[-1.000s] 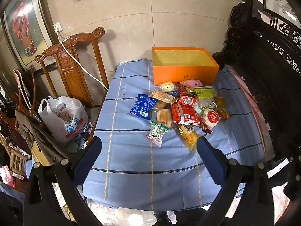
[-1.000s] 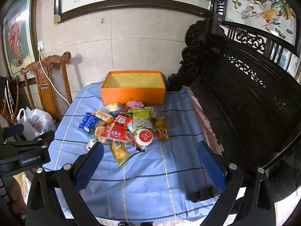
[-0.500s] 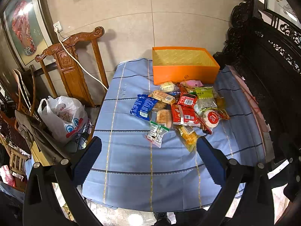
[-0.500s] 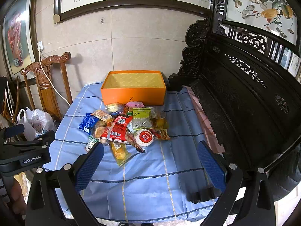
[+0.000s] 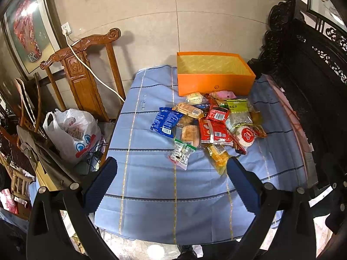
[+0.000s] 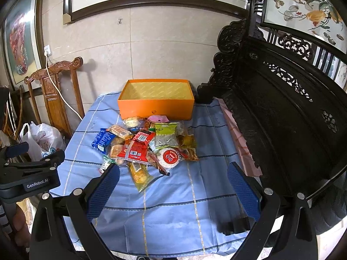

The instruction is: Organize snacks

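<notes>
Orange box (image 5: 215, 80): sitting open at the far edge of the table (image 5: 151, 186), its yellow-lined inside showing nothing in either view; standing just beyond the snack heap
Snack heap (image 6: 147, 145): lying on the blue cloth near the middle of the table, toward the far edge; a blue packet (image 5: 166, 122) resting at its left side; a round red-and-white pack (image 6: 169, 157) and a green-labelled bag (image 6: 167, 136) lying at its right; a yellow packet (image 6: 139, 176) sticking out toward the near edge
Left gripper (image 5: 171, 183): hanging above the near edge with both blue pads spread wide; nothing lying between them
Right gripper (image 6: 173, 189): hovering over the near right part of the table, fingers spread equally wide, gripping nothing
Left wrist view only: giving a fuller look at the white plastic bag (image 5: 72, 134) beside the table's left edge, and a small green-and-white sachet (image 5: 182, 152) lying clear at the heap's near left
Right wrist view only: showing the left gripper's black body at the left border; the dark carved bench (image 6: 288, 117) filling the right side; a black object (image 6: 234, 226) sitting at the near right corner, too blurred to identify
Both views: showing a carved wooden chair (image 5: 83, 73) standing by the wall beyond the far left corner
</notes>
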Tool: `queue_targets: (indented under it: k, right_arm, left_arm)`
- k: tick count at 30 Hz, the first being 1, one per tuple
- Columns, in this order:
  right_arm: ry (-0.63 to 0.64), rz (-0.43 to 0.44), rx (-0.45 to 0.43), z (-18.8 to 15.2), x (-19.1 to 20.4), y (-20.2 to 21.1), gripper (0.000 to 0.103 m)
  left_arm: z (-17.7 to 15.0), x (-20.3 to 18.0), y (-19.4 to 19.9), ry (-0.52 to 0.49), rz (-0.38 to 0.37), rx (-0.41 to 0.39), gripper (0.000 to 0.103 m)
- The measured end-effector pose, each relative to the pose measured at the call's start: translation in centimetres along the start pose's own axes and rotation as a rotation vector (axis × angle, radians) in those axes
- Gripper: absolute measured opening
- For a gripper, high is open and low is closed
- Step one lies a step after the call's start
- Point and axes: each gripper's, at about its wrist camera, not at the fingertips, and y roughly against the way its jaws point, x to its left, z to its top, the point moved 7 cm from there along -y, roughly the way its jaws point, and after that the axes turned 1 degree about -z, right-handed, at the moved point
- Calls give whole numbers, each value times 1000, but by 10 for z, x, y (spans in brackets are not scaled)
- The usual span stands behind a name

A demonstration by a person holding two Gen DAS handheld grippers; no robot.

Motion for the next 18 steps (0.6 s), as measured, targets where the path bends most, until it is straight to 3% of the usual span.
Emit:
queue_targets:
  k: [12, 18]
  right_arm:
    - [-10, 15, 31, -2, 0, -15, 99]
    - [-31, 51, 138, -19, -7, -65, 99]
  left_arm:
    - [4, 7, -28, 9, -4, 46, 99]
    - [-14, 18, -87, 69, -42, 157, 99]
